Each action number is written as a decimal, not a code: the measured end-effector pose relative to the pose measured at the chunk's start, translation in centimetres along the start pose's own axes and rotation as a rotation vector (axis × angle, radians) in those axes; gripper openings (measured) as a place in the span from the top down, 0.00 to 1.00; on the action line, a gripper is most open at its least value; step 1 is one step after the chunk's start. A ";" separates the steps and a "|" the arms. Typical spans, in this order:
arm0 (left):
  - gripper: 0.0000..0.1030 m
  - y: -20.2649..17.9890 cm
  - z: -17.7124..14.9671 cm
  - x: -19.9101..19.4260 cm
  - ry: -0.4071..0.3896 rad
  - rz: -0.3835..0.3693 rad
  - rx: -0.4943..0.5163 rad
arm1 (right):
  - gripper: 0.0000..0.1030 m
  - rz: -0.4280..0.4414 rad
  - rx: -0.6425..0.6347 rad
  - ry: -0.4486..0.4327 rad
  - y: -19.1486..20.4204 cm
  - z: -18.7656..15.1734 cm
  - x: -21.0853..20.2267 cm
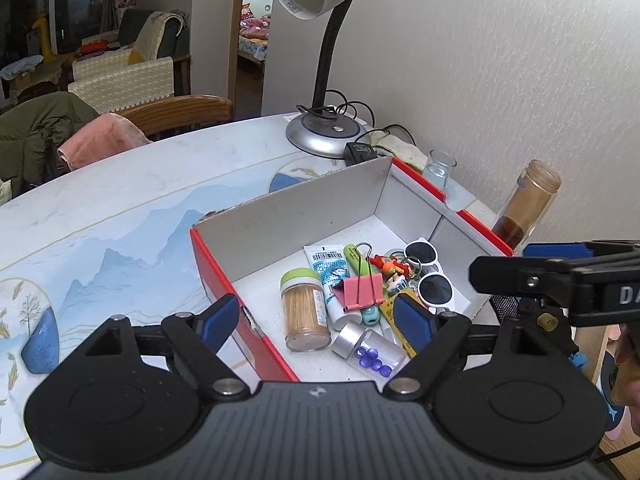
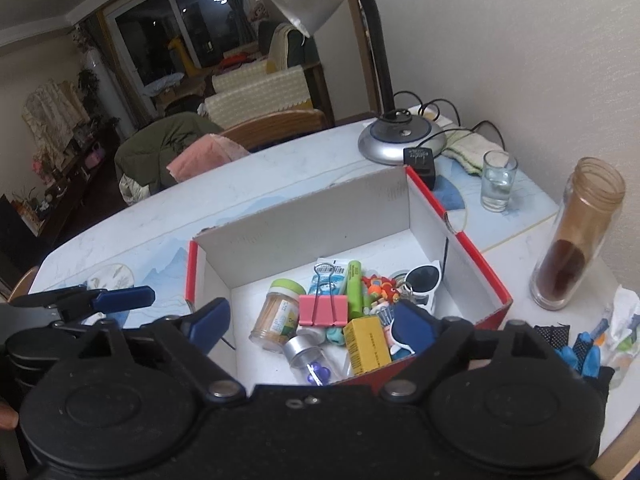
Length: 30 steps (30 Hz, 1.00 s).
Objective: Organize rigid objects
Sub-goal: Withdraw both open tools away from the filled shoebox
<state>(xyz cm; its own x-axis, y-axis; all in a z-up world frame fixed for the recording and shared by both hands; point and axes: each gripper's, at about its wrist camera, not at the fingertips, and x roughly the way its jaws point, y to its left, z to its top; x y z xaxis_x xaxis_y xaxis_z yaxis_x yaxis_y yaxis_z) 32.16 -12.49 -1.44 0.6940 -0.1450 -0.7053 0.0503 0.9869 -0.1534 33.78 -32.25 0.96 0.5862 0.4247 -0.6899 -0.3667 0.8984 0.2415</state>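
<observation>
Red-walled cardboard box (image 1: pixel 224 280) fills the frame's centre, its clutter (pink binder clip (image 1: pixel 362 290), toothpick jar (image 1: pixel 305 310), white sunglasses (image 1: pixel 430 276), bead vial (image 1: pixel 370 350)) heaped low in the picture, between both pairs of blue pads. Bare white floor lies toward the box's upper-left wall. Left gripper (image 1: pixel 318 326) and right gripper (image 2: pixel 308 326) both gape wide, holding nothing.
</observation>
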 end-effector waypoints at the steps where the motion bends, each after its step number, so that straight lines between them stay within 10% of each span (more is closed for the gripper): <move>1: 0.15 0.0 -0.1 -0.1 0.000 -0.003 -0.003 | 0.08 -0.005 0.002 -0.007 0.1 -0.1 -0.2; 8: 0.01 0.1 -1.1 -1.0 0.004 -0.022 -0.004 | 0.02 -0.021 0.036 -0.035 0.3 -1.3 -1.5; 30: 0.00 -0.5 -3.9 -4.2 -0.002 0.006 0.009 | 0.00 -0.043 0.065 -0.069 1.6 -5.7 -4.2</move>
<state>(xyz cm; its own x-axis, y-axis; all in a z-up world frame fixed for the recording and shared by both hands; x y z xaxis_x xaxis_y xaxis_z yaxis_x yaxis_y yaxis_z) 26.41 -12.65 -1.13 0.6957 -0.1384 -0.7049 0.0522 0.9884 -0.1426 26.61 -33.21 0.33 0.6493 0.3906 -0.6526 -0.2941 0.9203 0.2582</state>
